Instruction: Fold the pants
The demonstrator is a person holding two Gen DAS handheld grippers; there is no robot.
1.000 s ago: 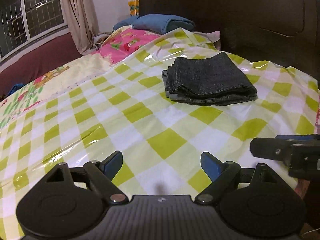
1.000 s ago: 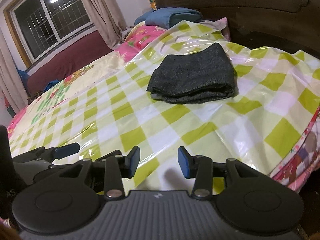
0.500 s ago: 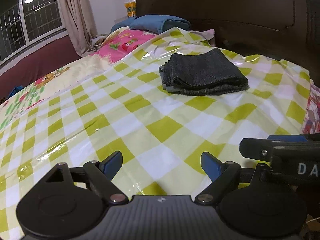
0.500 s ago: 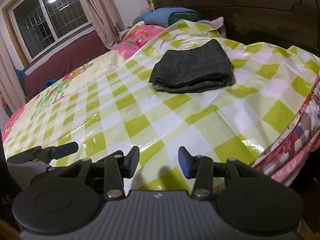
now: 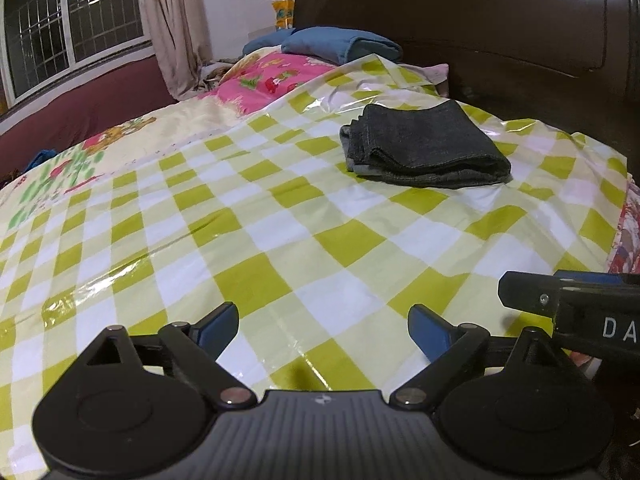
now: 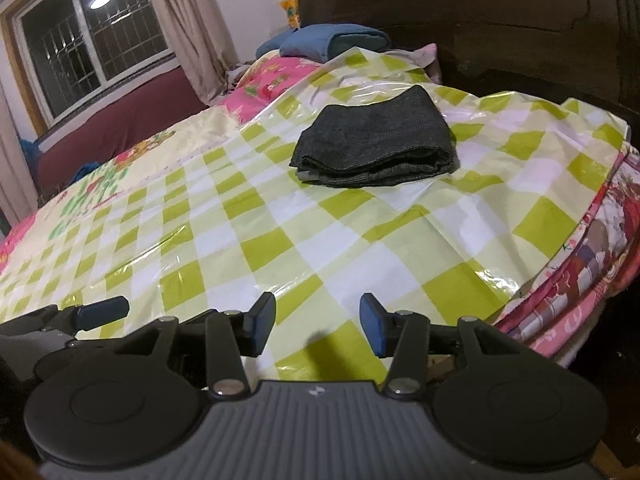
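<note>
Pants (image 5: 426, 148) folded upper right: soft, thick, floppy; best pinched at stacked near edge. Left gripper (image 5: 322, 326), right gripper (image 6: 317, 322) both spread, empty.

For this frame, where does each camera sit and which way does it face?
Left wrist: on the left gripper, facing across the checkered sheet to the folded pants; jaws open, right gripper alongside.
Right wrist: on the right gripper, same direction; jaws open, left gripper alongside.
Shared: pants, sheet, headboard.
</note>
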